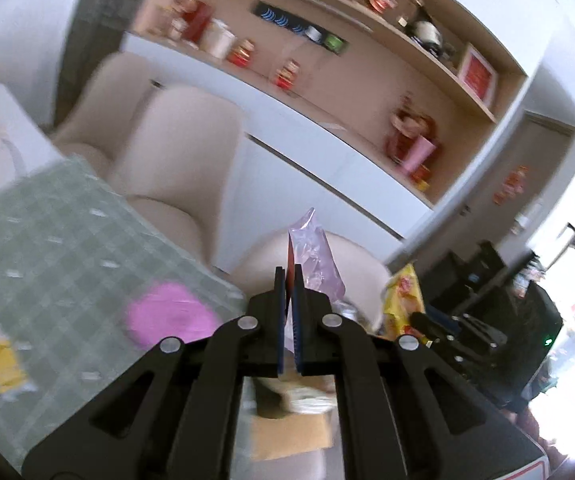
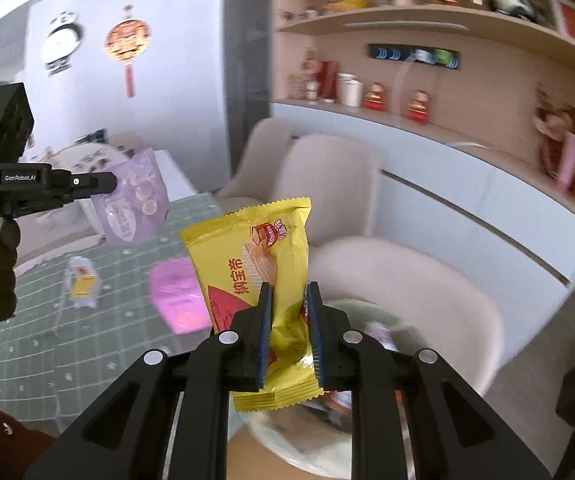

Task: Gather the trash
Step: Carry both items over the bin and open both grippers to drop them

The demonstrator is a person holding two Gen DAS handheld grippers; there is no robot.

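The left gripper is clenched edge-on around a purple snack packet, held upright in the air off the counter's edge; beside it the right gripper pinches a yellow wafer wrapper, long axis upright. Below the right gripper sits what looks like a trash bin beside a cream chair, so both likely drop downward; a pink wrapper and a small yellow packet remain on the green checked counter.

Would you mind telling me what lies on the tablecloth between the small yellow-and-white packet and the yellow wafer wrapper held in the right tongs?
A pink wrapper lies there on the green tablecloth, seen in the right wrist view.
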